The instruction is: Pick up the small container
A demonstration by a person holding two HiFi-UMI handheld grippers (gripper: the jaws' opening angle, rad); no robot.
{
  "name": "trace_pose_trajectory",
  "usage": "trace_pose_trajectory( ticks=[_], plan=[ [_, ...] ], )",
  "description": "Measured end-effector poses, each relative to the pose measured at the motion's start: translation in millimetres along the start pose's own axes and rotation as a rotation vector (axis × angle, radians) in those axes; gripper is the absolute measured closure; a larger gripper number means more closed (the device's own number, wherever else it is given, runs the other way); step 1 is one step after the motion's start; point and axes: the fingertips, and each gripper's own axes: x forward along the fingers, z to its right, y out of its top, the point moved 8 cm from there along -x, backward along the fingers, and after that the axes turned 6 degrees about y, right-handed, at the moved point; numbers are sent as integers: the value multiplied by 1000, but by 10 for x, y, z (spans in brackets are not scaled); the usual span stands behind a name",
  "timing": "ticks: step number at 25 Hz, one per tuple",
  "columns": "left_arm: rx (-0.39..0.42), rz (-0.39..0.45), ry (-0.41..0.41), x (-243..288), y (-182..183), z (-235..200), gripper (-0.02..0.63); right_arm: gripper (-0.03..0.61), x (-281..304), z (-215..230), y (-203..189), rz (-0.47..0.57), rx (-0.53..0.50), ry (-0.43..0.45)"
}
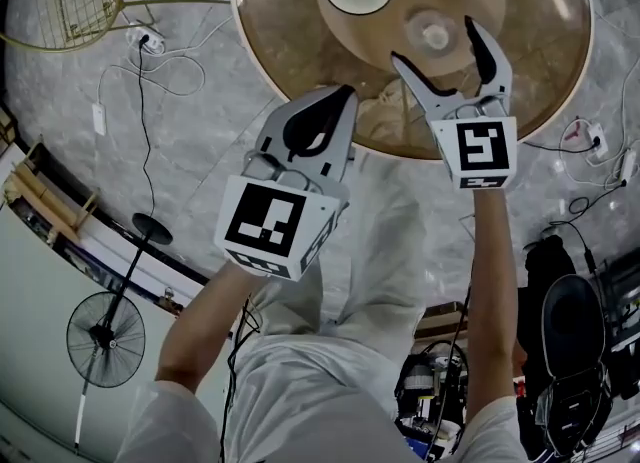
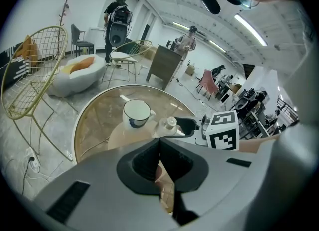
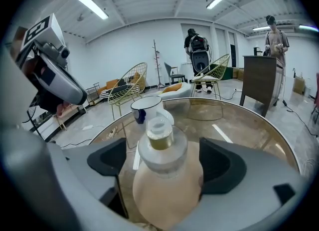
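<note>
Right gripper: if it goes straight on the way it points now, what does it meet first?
The small container, which stands on the glass table between the open jaws of the right gripper, apparently untouched. The white mug stands further along behind it, though depth is hard to judge.

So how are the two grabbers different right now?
The left gripper has its jaws shut together; the right gripper holds its jaws wide apart. The right gripper has the small container between its jaws, not squeezed; the left gripper has nothing. The right gripper reaches further over the table than the left gripper. Both carry a black-and-white marker cube.
</note>
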Motion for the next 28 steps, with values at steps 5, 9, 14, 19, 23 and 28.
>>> trace_pose_trajectory(
  ticks=[5,9,14,19,23,28],
  plan=[
    [-1,-1,0,73,-53,-20,594,126,96,33,-77,3,-16,-9],
    [-1,-8,1,110,-90,-37,595,135,195,46,-106,5,-26,-10],
    [7,-6,-5,143,-85,-39,594,189,274,72,-115,12,-62,-23],
    [13,-8,-3,172,-73,-67,595,238,309,47,-107,20,-121,-38],
    [18,-5,-4,169,-56,-54,594,242,310,33,-113,17,-118,-56],
    [26,4,-5,113,1,-40,594,242,284,21,-118,3,-99,-84]
  ],
)
